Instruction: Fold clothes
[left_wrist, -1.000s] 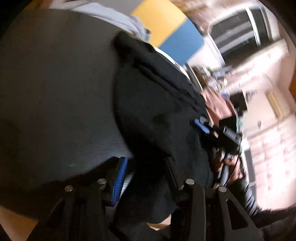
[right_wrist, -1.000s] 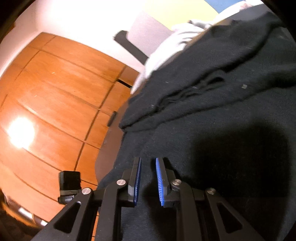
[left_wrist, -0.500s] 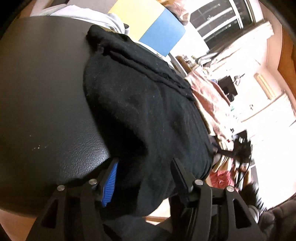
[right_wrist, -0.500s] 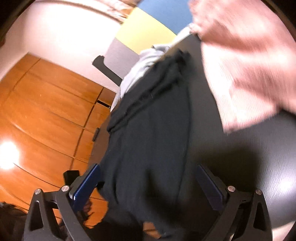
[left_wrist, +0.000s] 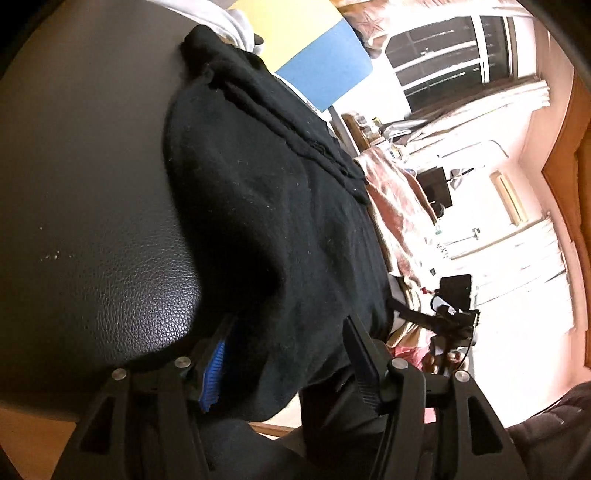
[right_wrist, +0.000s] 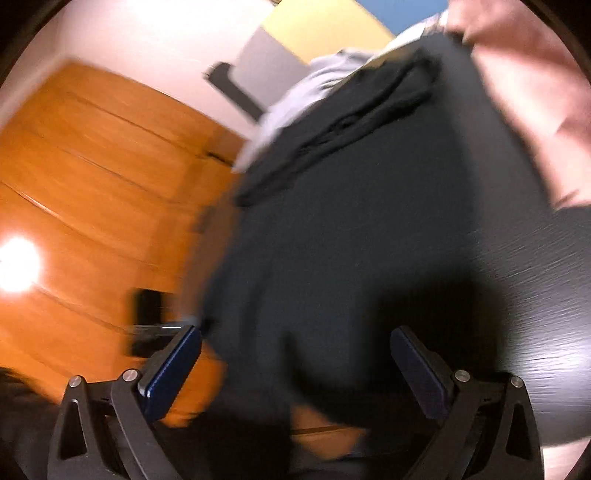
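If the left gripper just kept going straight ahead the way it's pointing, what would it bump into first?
Most likely the black garment. The left gripper has its jaws spread, with the cloth's near edge already lying between them on the dark table, so almost any forward travel meets fabric. Exact depth is hard to judge.

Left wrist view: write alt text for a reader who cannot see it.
A black garment lies on a dark leather-textured surface, its near edge bunched between the fingers of the open left gripper. Pink cloth lies beyond it, with a bright window behind.
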